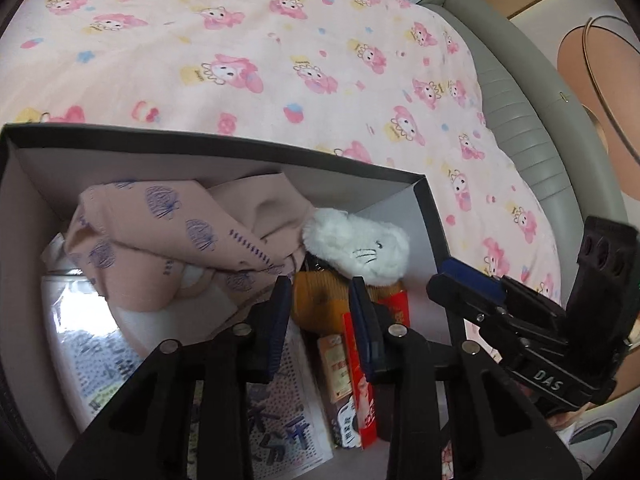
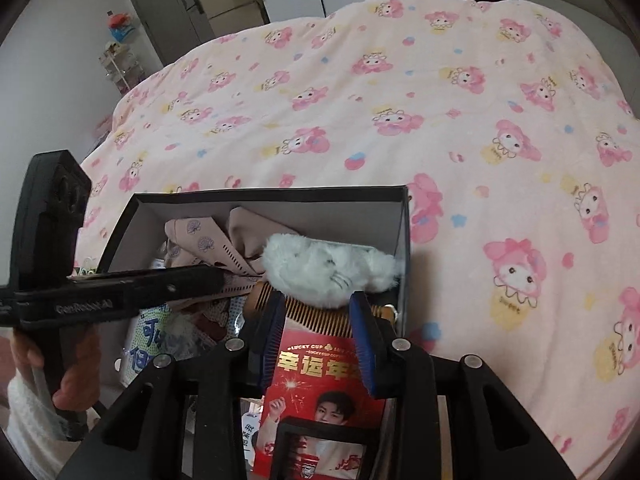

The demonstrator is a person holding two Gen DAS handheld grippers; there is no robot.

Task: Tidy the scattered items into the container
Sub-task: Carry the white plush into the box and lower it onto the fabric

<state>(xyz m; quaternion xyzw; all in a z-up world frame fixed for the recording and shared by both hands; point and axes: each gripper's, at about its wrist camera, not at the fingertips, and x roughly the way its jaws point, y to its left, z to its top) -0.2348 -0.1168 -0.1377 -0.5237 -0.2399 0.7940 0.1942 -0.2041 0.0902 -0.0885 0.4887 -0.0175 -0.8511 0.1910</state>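
Black cardboard box (image 1: 224, 152) with pale inside sits on the bed, already holding the items: pink printed garment (image 1: 160, 240), white plush cat (image 1: 360, 246), wooden comb (image 2: 320, 312), red printed packet (image 2: 320, 364), plastic-wrapped printed packs (image 1: 88, 344). Plush lies on top of comb and against garment, toward box's right wall. Surface is a pink cartoon-rabbit blanket (image 1: 248, 56), bare around the box.

Room: left wrist view shows grey padded bed frame (image 1: 516, 120) past blanket edge. Right wrist view alone shows grey door (image 2: 160, 4), white wardrobe doors, small shelf rack (image 2: 120, 64) by wall. Comb teeth and packet front read clearly only in right view; packs at box bottom better in left.

Left gripper (image 1: 320, 300) tilts down over box middle, fingers partly apart, nothing clamped. Right gripper (image 2: 316, 316) tilts down over comb and packet, fingers partly apart, not pressing anything. Hand (image 2: 76, 364) with white sleeve grips left tool's handle
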